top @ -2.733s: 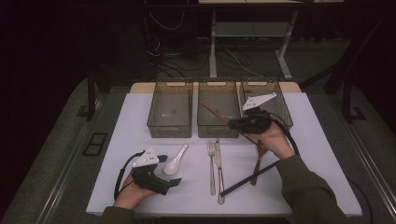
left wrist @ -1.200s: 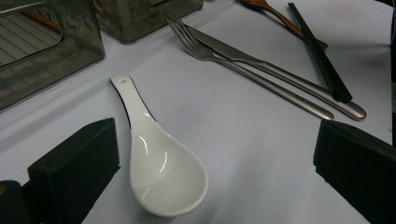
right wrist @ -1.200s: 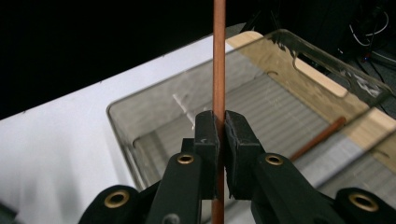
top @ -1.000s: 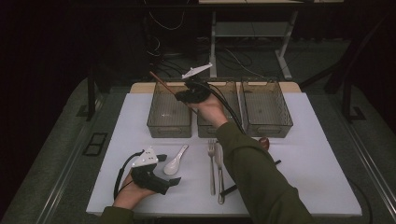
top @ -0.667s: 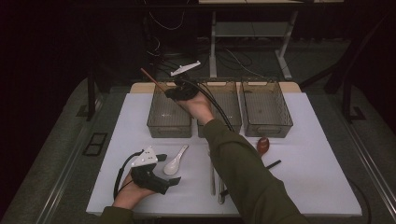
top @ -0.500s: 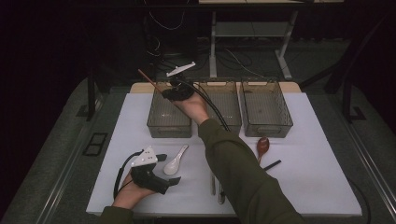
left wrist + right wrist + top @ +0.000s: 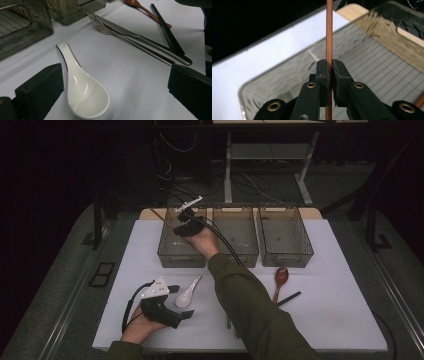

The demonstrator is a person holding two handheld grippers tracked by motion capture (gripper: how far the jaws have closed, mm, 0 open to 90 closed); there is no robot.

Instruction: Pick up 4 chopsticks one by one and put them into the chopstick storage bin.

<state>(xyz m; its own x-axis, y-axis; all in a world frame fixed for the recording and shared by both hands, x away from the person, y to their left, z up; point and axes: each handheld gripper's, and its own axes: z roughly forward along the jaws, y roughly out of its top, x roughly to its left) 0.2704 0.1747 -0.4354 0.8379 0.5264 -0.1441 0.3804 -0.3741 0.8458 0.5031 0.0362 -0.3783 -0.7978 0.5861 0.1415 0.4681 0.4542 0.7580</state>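
**Three bins, one chopstick on its way in**

Item 1: right gripper (image 7: 176, 226), clenched on a brown chopstick (image 7: 329, 32). I have carried it from the right side of the mat across to the left bin (image 7: 165, 254); it now hangs over that bin's far end, stick slanting out past the rim. I judge the drop is next, once the stick sits lower and lies along the bin.

Item 2: left gripper (image 7: 186, 315), jaws wide apart, parked at the white spoon (image 7: 85, 96), which lies between them untouched.

Item 3: still on the mat (image 7: 340, 310): fork (image 7: 117, 35), knife (image 7: 140, 37), brown spoon (image 7: 279, 279), black chopsticks (image 7: 167, 32).
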